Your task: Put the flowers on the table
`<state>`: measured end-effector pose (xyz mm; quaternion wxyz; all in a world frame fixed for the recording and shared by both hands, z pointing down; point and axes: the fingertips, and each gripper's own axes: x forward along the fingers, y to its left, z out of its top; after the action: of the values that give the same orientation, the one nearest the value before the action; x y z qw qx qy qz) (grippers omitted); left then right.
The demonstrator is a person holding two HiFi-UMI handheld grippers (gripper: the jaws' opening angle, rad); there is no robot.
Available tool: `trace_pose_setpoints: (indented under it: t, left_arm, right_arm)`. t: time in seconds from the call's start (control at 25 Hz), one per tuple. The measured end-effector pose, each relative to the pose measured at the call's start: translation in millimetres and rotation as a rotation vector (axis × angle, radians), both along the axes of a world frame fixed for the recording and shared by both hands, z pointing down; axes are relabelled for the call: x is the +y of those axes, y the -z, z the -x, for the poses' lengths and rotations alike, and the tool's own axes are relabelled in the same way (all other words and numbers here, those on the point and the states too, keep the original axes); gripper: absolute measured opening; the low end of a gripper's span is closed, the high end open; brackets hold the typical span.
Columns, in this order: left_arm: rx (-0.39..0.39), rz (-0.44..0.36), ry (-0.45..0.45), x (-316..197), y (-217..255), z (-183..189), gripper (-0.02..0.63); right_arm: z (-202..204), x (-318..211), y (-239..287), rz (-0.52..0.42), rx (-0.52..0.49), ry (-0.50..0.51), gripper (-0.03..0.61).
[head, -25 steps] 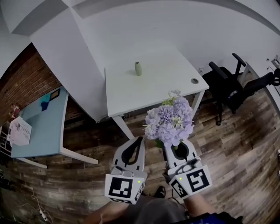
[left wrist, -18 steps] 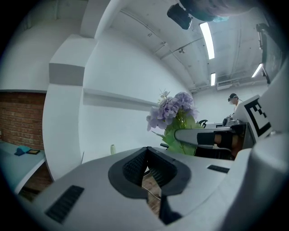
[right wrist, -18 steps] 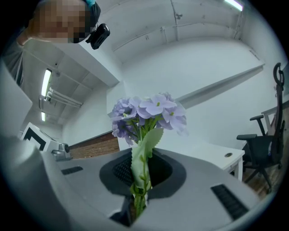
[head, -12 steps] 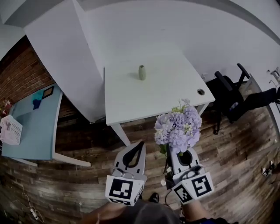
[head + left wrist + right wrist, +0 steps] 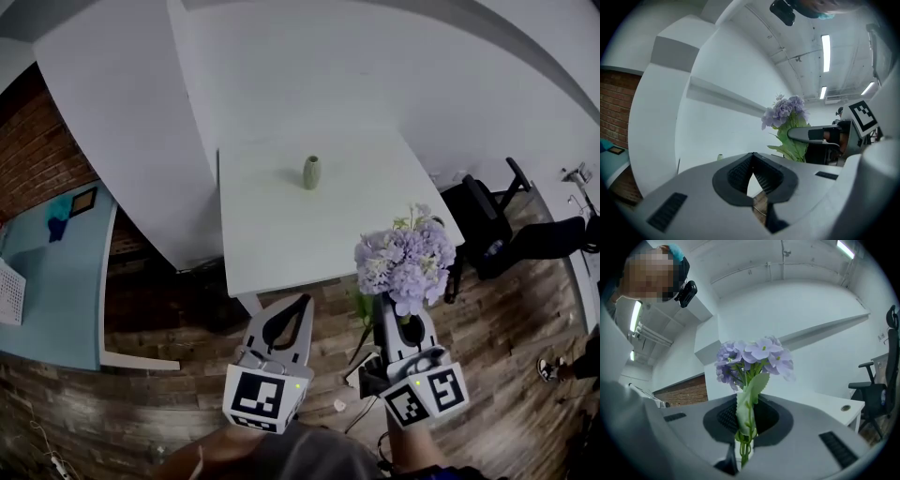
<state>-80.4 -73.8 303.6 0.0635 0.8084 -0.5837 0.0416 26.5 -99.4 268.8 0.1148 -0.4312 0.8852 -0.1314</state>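
Right gripper view: right hand-held gripper [image 5: 746, 414] clamps flowers [image 5: 754, 355]; left hand-held gripper [image 5: 753, 158] closed.

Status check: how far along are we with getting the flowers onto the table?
Done: the flowers are picked up by the right gripper, jaws shut on the stems. In hand: they are held upright near the white table's front corner, gripper over the floor. Left: move over the tabletop and set them down. The left gripper is empty, jaws together.
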Motion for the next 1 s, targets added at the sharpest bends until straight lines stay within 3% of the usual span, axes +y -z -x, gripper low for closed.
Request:
trace_pose_setpoints:
  t: [0.48,1.0]
  left_arm:
    - [0.025,-0.067,-0.028,-46.0,12.7,44.3,0.008]
    - [0.028,-0.017,-0.027,-78.7,-11.4,44.0,0.008]
  right_arm:
    - [53.4,-49.0,20.8,-0.06,0.004,0.006,0.035]
    - [56.1,-87.8,8.8,-0.045,0.005,0.012,0.035]
